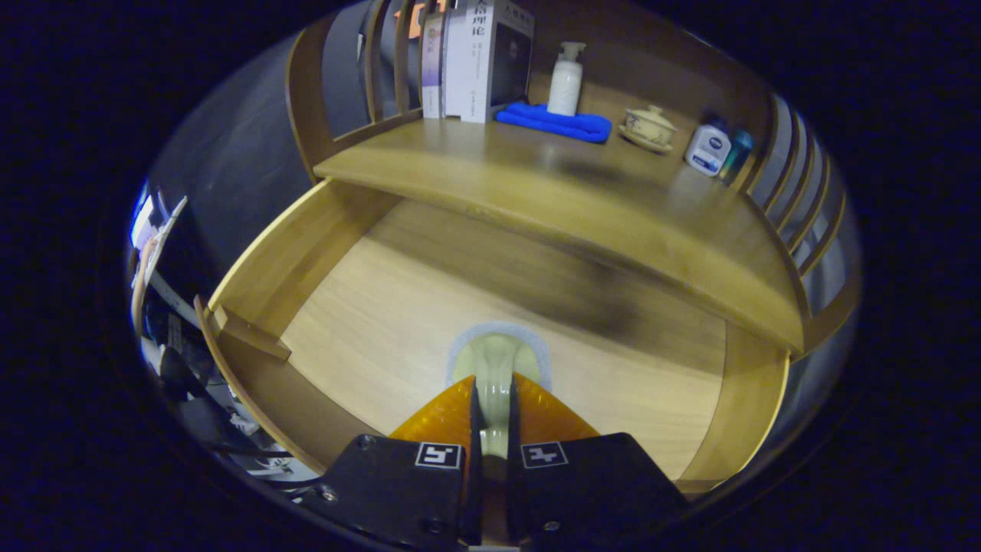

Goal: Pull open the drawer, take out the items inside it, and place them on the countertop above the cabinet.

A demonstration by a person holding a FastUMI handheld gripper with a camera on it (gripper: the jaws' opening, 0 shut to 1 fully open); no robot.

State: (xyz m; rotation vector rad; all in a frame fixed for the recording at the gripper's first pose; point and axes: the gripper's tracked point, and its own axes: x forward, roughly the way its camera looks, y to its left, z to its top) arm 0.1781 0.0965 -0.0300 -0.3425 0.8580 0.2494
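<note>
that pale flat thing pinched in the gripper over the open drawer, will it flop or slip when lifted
The pale item looks thin and is pinched narrow between the fingers of the gripper, so it is probably soft and light. Its wider free end could droop. A glossy sheen hints it may slip.

so the backdrop is basically one warm honey-coloured wooden cabinet (536, 199) with a curved top, and slatted rails (805, 207) rise at both ends of it. Behind the cabinet there's a brown panel (651, 69), lit softly, with a dull sheen on the wood. Off the cabinet's left end a dark wall (230, 176) shows, and lower down some blurry clutter (165, 322) I can't make out.
</note>
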